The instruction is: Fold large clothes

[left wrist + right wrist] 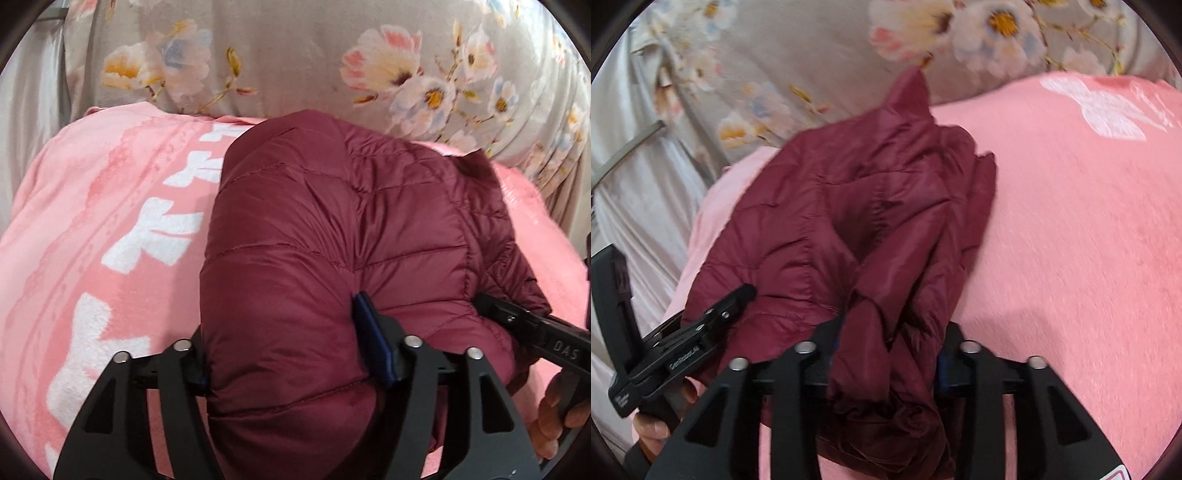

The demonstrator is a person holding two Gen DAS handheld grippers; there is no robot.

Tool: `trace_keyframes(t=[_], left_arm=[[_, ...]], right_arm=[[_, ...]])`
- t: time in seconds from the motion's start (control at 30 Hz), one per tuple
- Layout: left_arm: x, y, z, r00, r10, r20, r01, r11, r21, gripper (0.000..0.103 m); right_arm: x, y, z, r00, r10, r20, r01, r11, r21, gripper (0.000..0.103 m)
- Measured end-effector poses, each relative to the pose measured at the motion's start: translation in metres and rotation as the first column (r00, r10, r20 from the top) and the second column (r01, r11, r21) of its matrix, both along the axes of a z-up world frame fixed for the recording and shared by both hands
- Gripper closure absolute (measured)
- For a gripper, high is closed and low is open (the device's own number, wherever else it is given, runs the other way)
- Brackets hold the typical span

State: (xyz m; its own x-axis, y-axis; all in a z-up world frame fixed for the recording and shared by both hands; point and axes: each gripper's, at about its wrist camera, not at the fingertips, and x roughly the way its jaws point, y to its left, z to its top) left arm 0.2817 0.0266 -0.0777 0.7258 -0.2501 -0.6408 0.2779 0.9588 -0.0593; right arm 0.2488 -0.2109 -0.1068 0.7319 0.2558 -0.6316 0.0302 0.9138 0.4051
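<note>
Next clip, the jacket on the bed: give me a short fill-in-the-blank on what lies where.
1. The quilted jacket is ____ in colour.
2. It lies on a ____ blanket with white shapes.
3. Behind the blanket, the grey bedding is printed with ____.
4. Bunched jacket fabric sits between the fingers of the left gripper and of the ____ gripper.

Missing words: maroon; pink; flowers; right
</note>
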Motion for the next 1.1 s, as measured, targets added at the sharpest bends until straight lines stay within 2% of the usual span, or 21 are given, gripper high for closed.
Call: trace_keyframes(t=[0.07,0.13,0.2,0.23,0.3,0.37,0.5,0.57,0.63,0.7,0.87,1.1], left_arm=[[-0.006,0.0,0.005,0.999,0.035,-0.026,-0.034,0.999,0.034,0.029],[-0.018,0.004,0.013,0.995,0.083,-0.047,-0.079,0.995,0.068,0.016],[-0.032,0.011,0.023,0.989,0.127,-0.073,-0.122,0.99,0.077,0.015],[-0.036,0.014,0.025,0.986,0.144,-0.088,-0.137,0.988,0.076,0.014],[-0.044,0.017,0.03,0.975,0.188,-0.118,-0.179,0.98,0.087,0.014],[-0.046,0.015,0.033,0.967,0.218,-0.128,-0.207,0.974,0.095,0.014],[-0.048,0.003,0.036,0.961,0.256,-0.104,-0.241,0.96,0.14,0.017],[-0.047,-0.001,0.031,0.957,0.272,-0.101,-0.254,0.953,0.164,0.017],[-0.045,-0.003,0.021,0.953,0.281,-0.115,-0.258,0.949,0.179,0.017],[-0.044,-0.004,0.014,0.952,0.28,-0.123,-0.256,0.95,0.18,0.017],[-0.045,-0.013,0.004,0.954,0.283,-0.098,-0.258,0.943,0.209,0.016],[-0.042,-0.014,-0.006,0.955,0.279,-0.098,-0.259,0.949,0.178,0.015]], right_arm=[[-0.008,-0.004,0.003,0.998,-0.022,-0.056,0.023,1.0,0.01,0.049],[-0.023,-0.01,0.01,0.994,-0.047,-0.096,0.05,0.998,0.027,0.048],[-0.046,-0.016,0.023,0.991,-0.084,-0.101,0.088,0.996,0.035,0.05],[-0.055,-0.016,0.031,0.991,-0.1,-0.085,0.102,0.995,0.017,0.054],[-0.067,-0.006,0.046,0.994,-0.104,-0.045,0.102,0.993,-0.052,0.091],[-0.069,0.015,0.058,0.997,-0.079,-0.021,0.075,0.985,-0.154,0.102],[-0.059,0.037,0.059,0.998,-0.067,-0.012,0.062,0.968,-0.244,0.103],[-0.05,0.038,0.049,0.996,-0.078,-0.048,0.062,0.958,-0.279,0.103],[-0.042,0.03,0.03,0.99,-0.083,-0.116,0.054,0.97,-0.236,0.103],[-0.042,0.024,0.018,0.987,-0.083,-0.138,0.054,0.978,-0.201,0.103],[-0.044,0.03,0.006,0.988,-0.083,-0.128,0.05,0.969,-0.243,0.103],[-0.046,0.045,0.0,0.991,-0.107,-0.083,0.076,0.948,-0.31,0.103]])
